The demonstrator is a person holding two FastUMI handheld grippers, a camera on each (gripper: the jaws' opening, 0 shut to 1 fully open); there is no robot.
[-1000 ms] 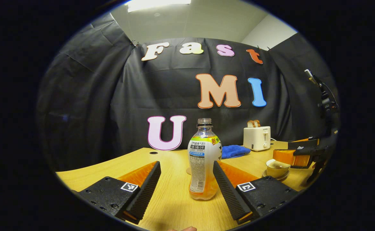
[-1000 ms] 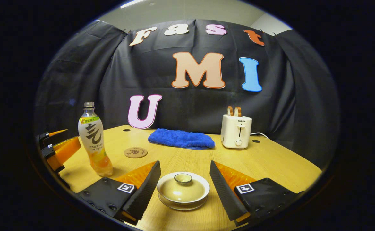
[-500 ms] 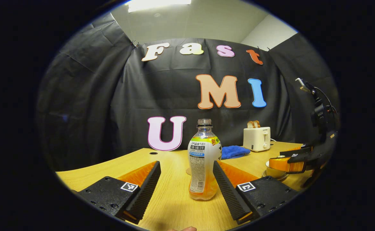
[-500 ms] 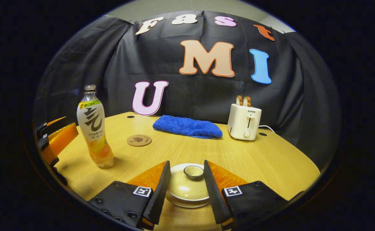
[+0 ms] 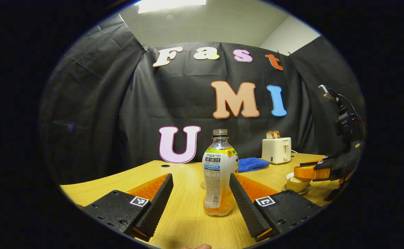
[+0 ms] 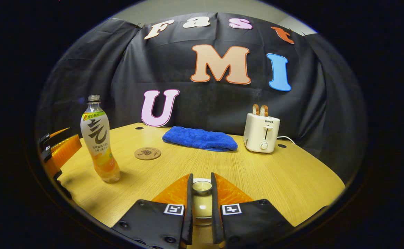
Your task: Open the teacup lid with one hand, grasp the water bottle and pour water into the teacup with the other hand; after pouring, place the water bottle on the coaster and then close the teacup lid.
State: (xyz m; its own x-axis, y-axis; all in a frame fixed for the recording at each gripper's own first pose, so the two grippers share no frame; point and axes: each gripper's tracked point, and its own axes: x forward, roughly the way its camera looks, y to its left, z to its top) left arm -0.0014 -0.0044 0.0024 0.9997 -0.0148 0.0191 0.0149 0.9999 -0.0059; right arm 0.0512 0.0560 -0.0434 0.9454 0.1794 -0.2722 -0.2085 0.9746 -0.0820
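Note:
A clear bottle (image 5: 219, 176) with orange drink in its lower part stands upright on the wooden table, cap off. My left gripper (image 5: 200, 178) is open, and the bottle stands in line with the gap, nearer the right finger and untouched. From the right gripper view the bottle (image 6: 98, 145) stands at the left, with the left gripper (image 6: 59, 152) just beside it. My right gripper (image 6: 201, 180) is shut on the knob of the pale teacup lid (image 6: 202, 207), which sits on the cup. The teacup (image 5: 296, 184) on its saucer shows at the right under that gripper. A round cork coaster (image 6: 147, 153) lies behind the bottle.
A blue towel (image 6: 200, 139) lies at the back of the table (image 6: 291, 180). A white toaster (image 6: 261, 133) with two slices of bread stands to its right, its cord trailing off. The black cloth wall closes the back and sides.
My right gripper came down over the teacup and its fingers closed in from wide open onto the lid knob. The left gripper and the bottle have not moved.

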